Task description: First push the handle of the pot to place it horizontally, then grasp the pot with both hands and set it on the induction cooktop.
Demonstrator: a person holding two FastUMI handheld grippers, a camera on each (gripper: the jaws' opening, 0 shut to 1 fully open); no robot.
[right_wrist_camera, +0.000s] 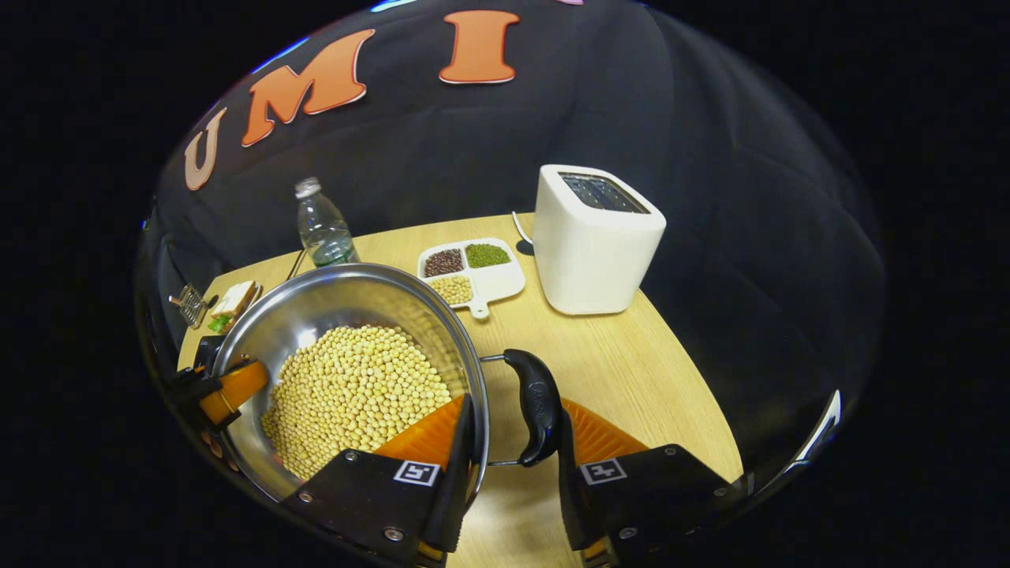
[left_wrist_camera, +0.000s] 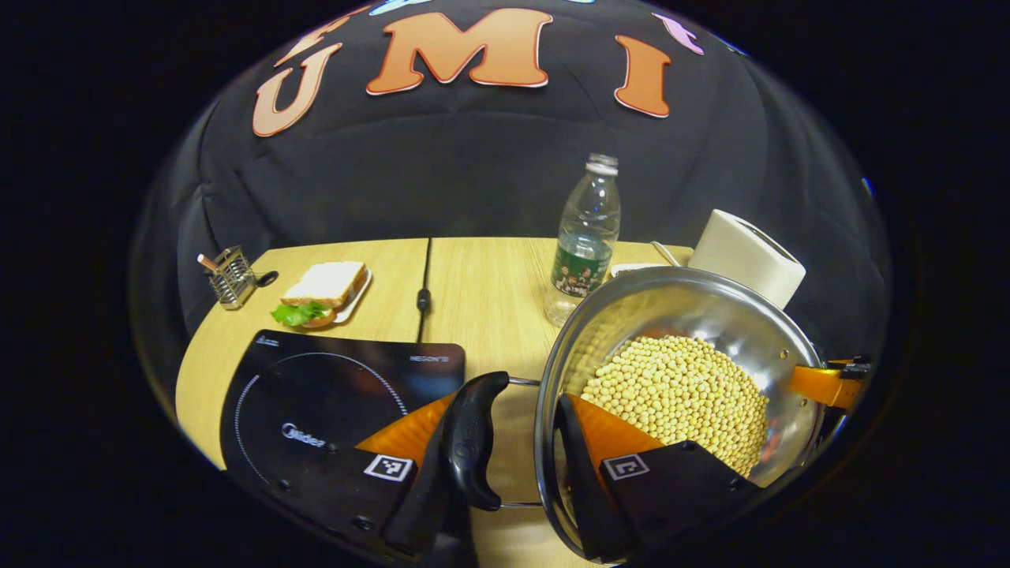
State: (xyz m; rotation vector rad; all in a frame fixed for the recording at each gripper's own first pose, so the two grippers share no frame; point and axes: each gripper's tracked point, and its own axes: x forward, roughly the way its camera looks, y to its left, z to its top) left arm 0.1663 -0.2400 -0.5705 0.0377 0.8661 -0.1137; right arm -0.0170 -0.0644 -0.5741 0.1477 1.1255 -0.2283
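A steel pot holding soybeans hangs between both grippers, just right of the black induction cooktop. My left gripper straddles the pot's black side handle, one finger outside the handle and the other inside the rim, shut on it. In the right gripper view the pot lies to the left. My right gripper clamps the opposite handle and rim the same way. Each gripper also appears across the pot in the other's view, the right gripper and the left gripper.
On the wooden table a water bottle stands behind the pot and a white toaster at the right. A divided dish of beans lies beside the toaster. A sandwich plate, a wire holder and a cable sit beyond the cooktop.
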